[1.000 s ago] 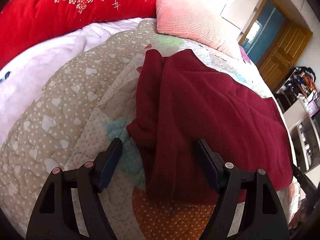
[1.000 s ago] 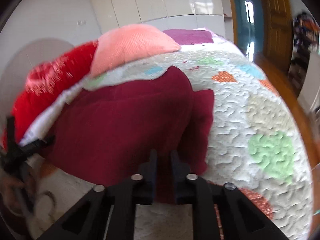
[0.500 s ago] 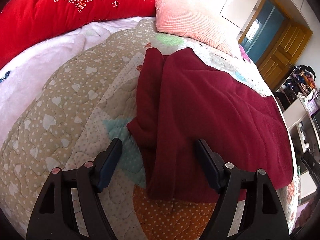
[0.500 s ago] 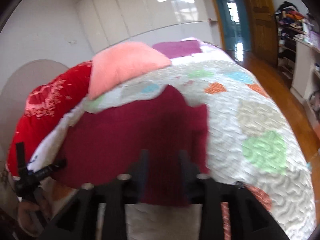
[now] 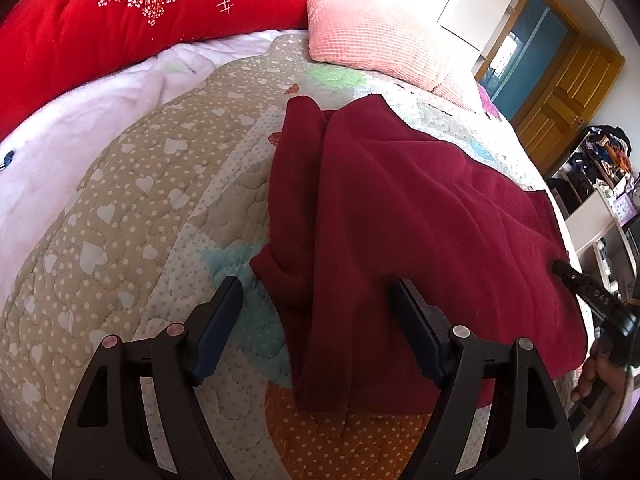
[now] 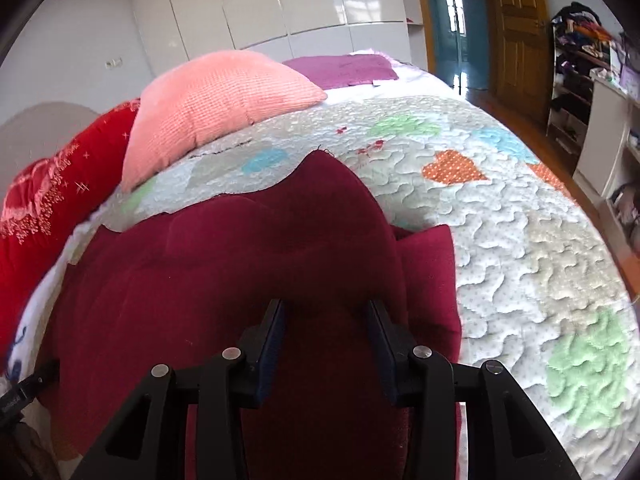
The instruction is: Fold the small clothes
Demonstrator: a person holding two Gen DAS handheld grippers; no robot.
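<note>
Two grippers hover over the dark red garment. Left gripper: jaws wide apart, straddling the garment's near folded edge without pinching it. Right gripper: jaws partly apart, cloth lying beneath them, nothing clamped. The garment lies on the quilt, nearer than the pink pillow; one side strip appears already turned in, so further folds likely remain. Its long axis runs from the grippers' edge of the bed toward the pillow.
</note>
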